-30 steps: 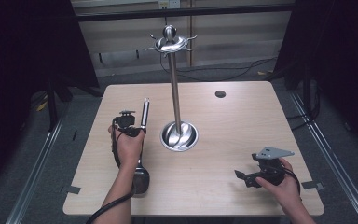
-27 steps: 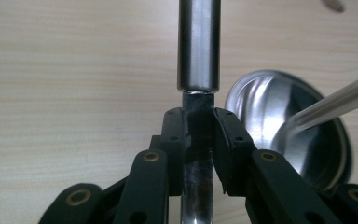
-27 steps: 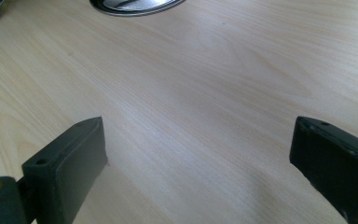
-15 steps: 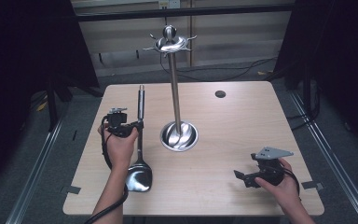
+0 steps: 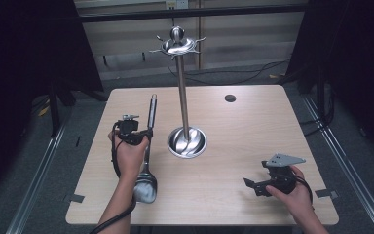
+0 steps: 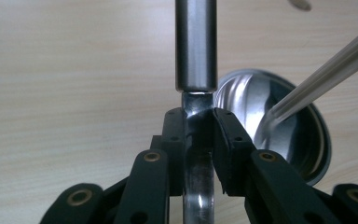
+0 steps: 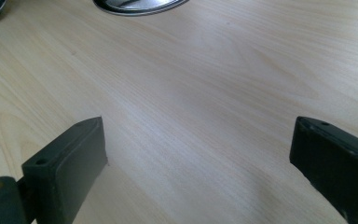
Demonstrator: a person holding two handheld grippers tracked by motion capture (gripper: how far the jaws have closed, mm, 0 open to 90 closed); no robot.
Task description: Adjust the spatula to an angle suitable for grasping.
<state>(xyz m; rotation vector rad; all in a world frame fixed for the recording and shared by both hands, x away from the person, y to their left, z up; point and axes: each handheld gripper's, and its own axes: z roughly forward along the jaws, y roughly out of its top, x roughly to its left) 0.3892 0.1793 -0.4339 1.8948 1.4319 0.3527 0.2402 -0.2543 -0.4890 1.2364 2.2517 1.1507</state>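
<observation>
Gripping: left gripper (image 5: 141,136), jaws clamped on the neck of the ladle (image 5: 148,146), lower left of centre in the high view.
Nearest: right gripper (image 5: 258,185), lower right of the frame, jaws wide apart with nothing between them, only bare tabletop (image 7: 191,93).
Ladle position: bowl (image 5: 145,189) low at the near edge beside the person's left forearm, handle (image 5: 152,109) running up the frame toward the far side.
Grip point: the flat neck (image 6: 198,121) just below the round handle, pads on both sides.
Handling: polished steel, stiff, probably bowl-heavy and slippery; a hold on the flat neck looks less likely to roll than one on the round handle.
Beyond: stand base (image 5: 187,142) at centre, just beside the ladle.
Farthest: the hook crown (image 5: 177,46) at top centre, on its upright pole.
</observation>
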